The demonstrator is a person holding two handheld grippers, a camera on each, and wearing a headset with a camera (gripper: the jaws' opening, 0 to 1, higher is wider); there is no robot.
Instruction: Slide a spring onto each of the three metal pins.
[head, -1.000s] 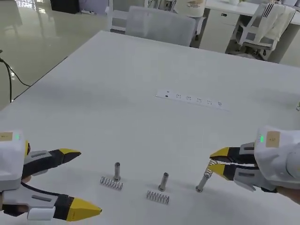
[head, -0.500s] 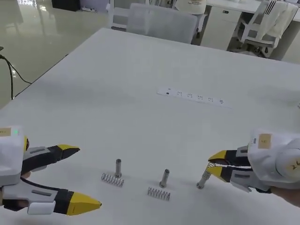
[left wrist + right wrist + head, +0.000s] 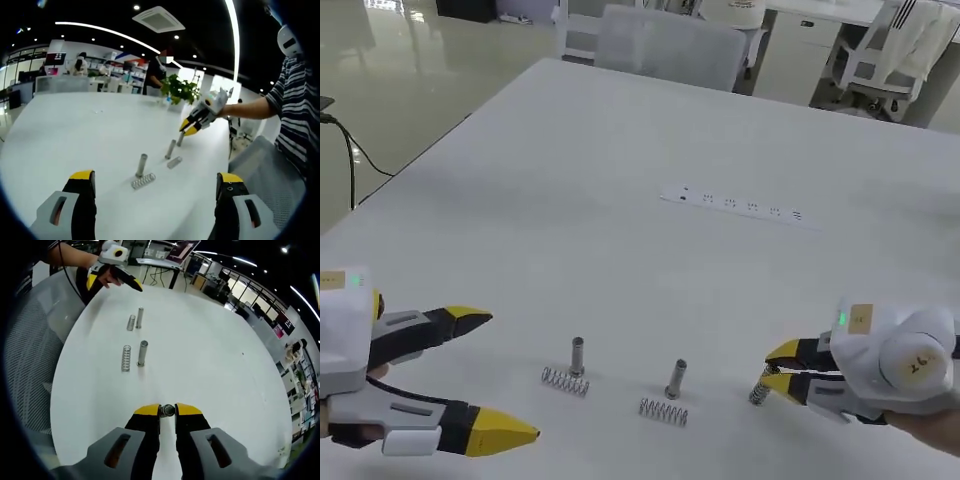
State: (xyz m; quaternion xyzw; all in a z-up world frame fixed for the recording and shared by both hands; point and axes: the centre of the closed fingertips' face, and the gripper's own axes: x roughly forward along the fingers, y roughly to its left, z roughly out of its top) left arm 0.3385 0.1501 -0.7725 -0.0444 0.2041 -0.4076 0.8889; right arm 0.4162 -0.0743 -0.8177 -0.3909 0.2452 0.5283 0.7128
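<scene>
Near the desk's near edge the right tool is pinched narrow on the spring around the rightmost pin, a light, springy coil probably best nipped gently at one end, while the left tool hangs wide open.

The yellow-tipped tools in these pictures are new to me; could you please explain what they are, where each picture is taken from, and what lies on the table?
They are hand-held two-jaw grippers, one in each of a person's hands. The head view comes from a headset camera; each round view comes from a camera riding on one gripper. The left gripper is open and holds nothing. The right gripper is closed on what looks like the third spring, atop the right pin. On the white table stand the left pin and middle pin, with a loose spring beside each.
</scene>
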